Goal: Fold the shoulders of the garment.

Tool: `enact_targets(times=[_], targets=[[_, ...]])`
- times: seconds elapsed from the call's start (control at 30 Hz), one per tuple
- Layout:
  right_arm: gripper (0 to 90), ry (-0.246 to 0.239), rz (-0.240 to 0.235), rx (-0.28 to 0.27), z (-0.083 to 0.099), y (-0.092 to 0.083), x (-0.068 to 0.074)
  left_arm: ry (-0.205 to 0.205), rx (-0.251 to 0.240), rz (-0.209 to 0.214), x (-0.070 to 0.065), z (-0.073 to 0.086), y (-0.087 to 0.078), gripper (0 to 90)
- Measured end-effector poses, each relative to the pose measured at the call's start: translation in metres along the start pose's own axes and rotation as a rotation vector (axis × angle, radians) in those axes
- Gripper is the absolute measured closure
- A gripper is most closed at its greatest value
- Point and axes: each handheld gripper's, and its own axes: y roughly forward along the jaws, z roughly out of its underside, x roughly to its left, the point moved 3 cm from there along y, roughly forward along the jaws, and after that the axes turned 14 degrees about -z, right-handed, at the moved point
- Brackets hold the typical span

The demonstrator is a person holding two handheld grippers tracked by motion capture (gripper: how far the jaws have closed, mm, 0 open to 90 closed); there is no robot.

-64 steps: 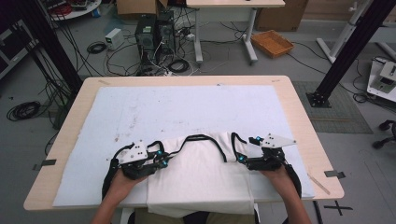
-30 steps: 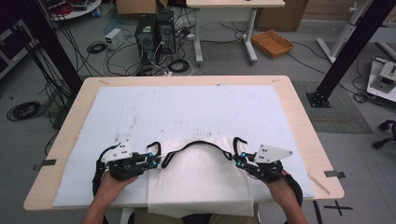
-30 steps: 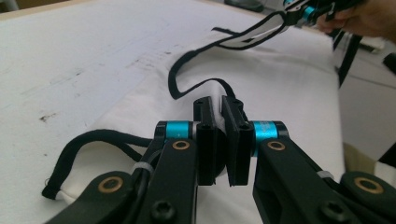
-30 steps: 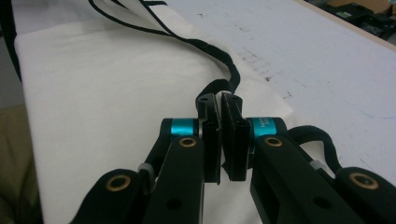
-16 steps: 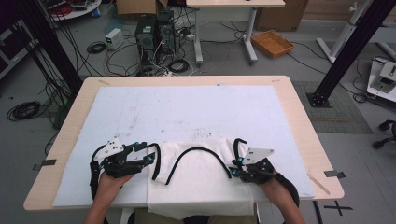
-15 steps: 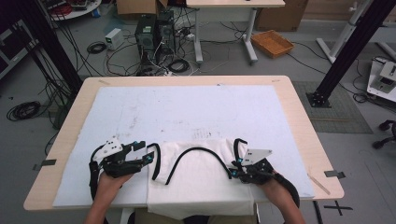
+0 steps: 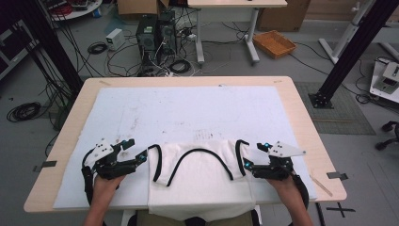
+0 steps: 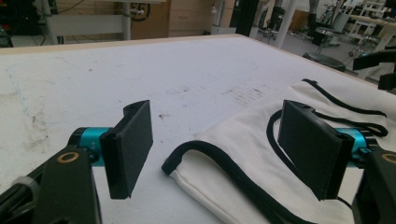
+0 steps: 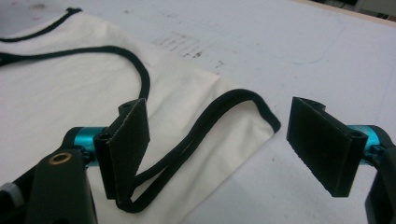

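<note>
From my feed, the surface (image 7: pixel 301 127) is a pale wooden top covered by a white, lightly stained sheet (image 7: pixel 188 113). Beyond it I see grey floor (image 7: pixel 56 66) strewn with black cables (image 7: pixel 23 111), two dark computer towers (image 7: pixel 155 33) side by side, and a small white box (image 7: pixel 114 37) near them. A white-legged desk (image 7: pixel 226 28) stands behind, with an orange tray (image 7: pixel 274 43) on the floor to its right. Black frame posts (image 7: pixel 348 52) rise at both sides. Lighting is even and indoor.
</note>
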Motion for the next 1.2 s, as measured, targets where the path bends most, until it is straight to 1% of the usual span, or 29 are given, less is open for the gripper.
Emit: enact_targets(times=[0.07,0.17,0.23,0.3,0.43,0.5,0.63,0.7,0.73,0.8,0.9,0.97,1.07,1.13,1.2], targets=[[21.1,0.012,-0.002,-0.022,-0.002,-0.002,-0.001,0.003,-0.010,-0.002,-0.001,0.000,-0.002,26.5],[21.1,0.018,0.001,-0.034,-0.003,-0.002,-0.002,0.005,-0.016,-0.006,0.000,0.000,-0.002,26.5],[21.1,0.022,0.004,-0.030,-0.001,-0.001,-0.002,-0.002,-0.017,-0.008,-0.001,0.001,-0.001,26.5],[21.1,0.021,0.010,-0.022,0.000,-0.001,-0.004,0.007,-0.010,-0.008,0.000,0.002,0.001,26.5],[21.1,0.026,0.010,-0.016,0.002,0.001,-0.008,0.005,-0.012,-0.007,-0.001,0.001,0.005,26.5],[21.1,0.026,0.019,-0.017,0.003,-0.002,-0.008,0.006,-0.017,-0.009,-0.002,0.000,0.006,26.5],[21.1,0.028,0.042,-0.037,0.006,-0.013,-0.009,0.009,-0.034,-0.010,-0.003,-0.002,0.007,26.5],[21.1,0.033,0.057,-0.049,0.007,-0.017,-0.010,0.004,-0.038,-0.007,-0.003,-0.002,0.006,26.5],[21.1,0.042,0.063,-0.054,0.007,-0.018,-0.010,0.008,-0.038,-0.007,-0.003,-0.002,0.005,26.5],[21.1,0.044,0.068,-0.057,0.006,-0.019,-0.011,0.012,-0.040,-0.006,-0.003,-0.002,0.005,26.5],[21.1,0.043,0.077,-0.060,0.005,-0.018,-0.010,-0.005,-0.048,-0.015,0.000,-0.003,0.005,26.5],[21.1,0.031,0.080,-0.054,0.007,-0.019,-0.009,-0.003,-0.047,-0.023,0.001,-0.004,0.006,26.5],[21.1,0.038,0.081,-0.050,0.009,-0.020,-0.009,0.001,-0.044,-0.023,0.000,-0.004,0.008,26.5],[21.1,0.033,0.082,-0.052,0.009,-0.021,-0.010,-0.001,-0.039,-0.025,-0.001,-0.005,0.010,26.5],[21.1,0.039,0.079,-0.047,0.008,-0.020,-0.011,0.009,-0.024,-0.026,-0.003,-0.006,0.012,26.5]])
